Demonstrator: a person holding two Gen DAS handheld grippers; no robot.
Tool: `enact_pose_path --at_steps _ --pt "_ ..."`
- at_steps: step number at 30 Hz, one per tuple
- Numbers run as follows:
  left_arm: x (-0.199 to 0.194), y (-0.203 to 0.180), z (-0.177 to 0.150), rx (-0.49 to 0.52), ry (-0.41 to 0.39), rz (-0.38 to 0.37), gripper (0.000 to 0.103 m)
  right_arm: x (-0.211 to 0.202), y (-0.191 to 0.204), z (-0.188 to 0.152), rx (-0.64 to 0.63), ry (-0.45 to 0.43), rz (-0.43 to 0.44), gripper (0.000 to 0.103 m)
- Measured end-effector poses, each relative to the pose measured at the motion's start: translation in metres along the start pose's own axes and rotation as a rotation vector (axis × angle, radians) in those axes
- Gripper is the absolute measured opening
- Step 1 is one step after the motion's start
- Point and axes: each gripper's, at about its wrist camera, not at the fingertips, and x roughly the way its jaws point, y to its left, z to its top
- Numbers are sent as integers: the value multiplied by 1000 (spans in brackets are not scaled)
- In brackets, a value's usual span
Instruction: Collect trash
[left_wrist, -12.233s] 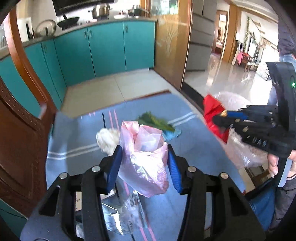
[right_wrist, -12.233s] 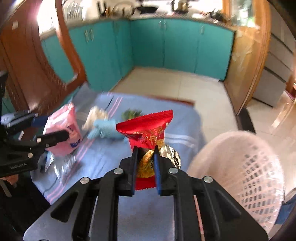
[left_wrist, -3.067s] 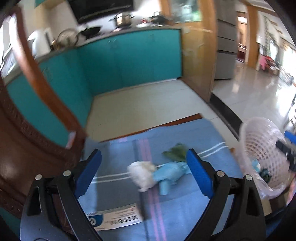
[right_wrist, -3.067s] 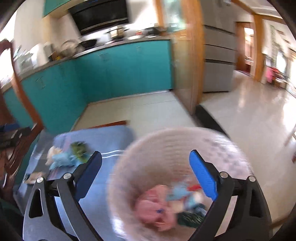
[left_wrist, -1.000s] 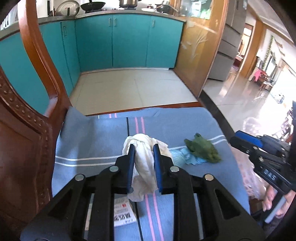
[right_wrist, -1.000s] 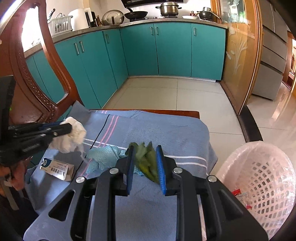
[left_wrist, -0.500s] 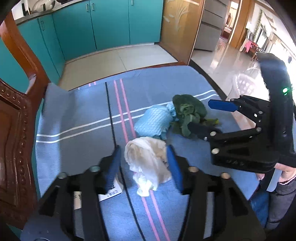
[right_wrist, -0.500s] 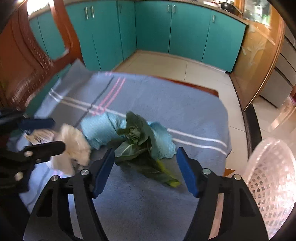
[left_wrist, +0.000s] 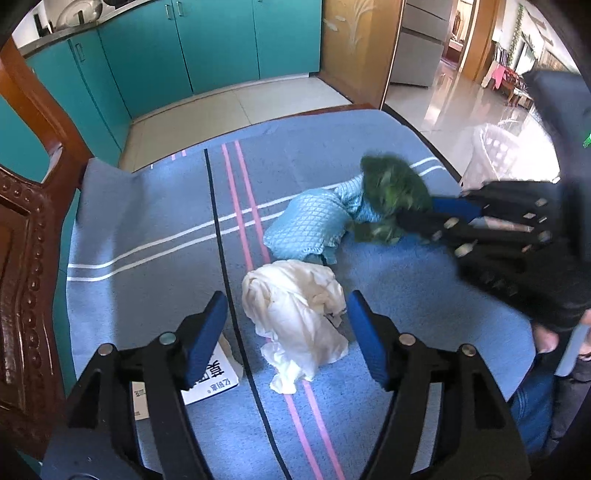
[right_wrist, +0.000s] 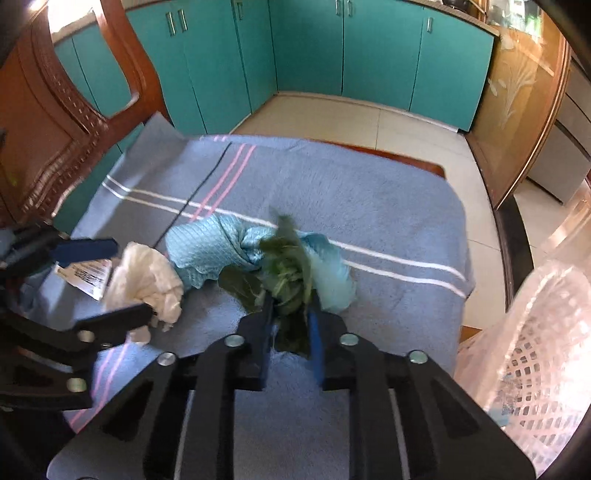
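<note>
Left gripper (left_wrist: 286, 332) spread, right gripper (right_wrist: 290, 314) pinching green leaves (right_wrist: 286, 269), blue striped tablecloth (left_wrist: 147, 206), teal cabinets (right_wrist: 306, 48)

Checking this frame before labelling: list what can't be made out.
- Green leaves: blurred by motion in the left wrist view.
- Printed card: partly hidden by the left gripper fingers; text unreadable.
- White basket: cut off by the right wrist view's edge; contents unclear.

greens (left_wrist: 393, 192) smeared by blur, right gripper (left_wrist: 436, 216) blurry too, basket (right_wrist: 535, 350) cut off at right edge, box (left_wrist: 208, 380) half behind left finger
</note>
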Motion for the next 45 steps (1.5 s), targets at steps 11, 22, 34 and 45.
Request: enact_pose_path --at_steps 11,22,34,45 --pt "5 -10 -3 18 3 27 30 -35 -16 2 46 -85 29 17" --pt "-15 -12 -2 26 -68 6 26 -54 -29 1 87 -133 56 17" --pt "-89 -4 2 -32 -393 -7 24 -68 -37 3 123 -206 73 17" --pt "-102 -9 7 -26 -433 10 24 -82 -37 2 126 -253 89 17"
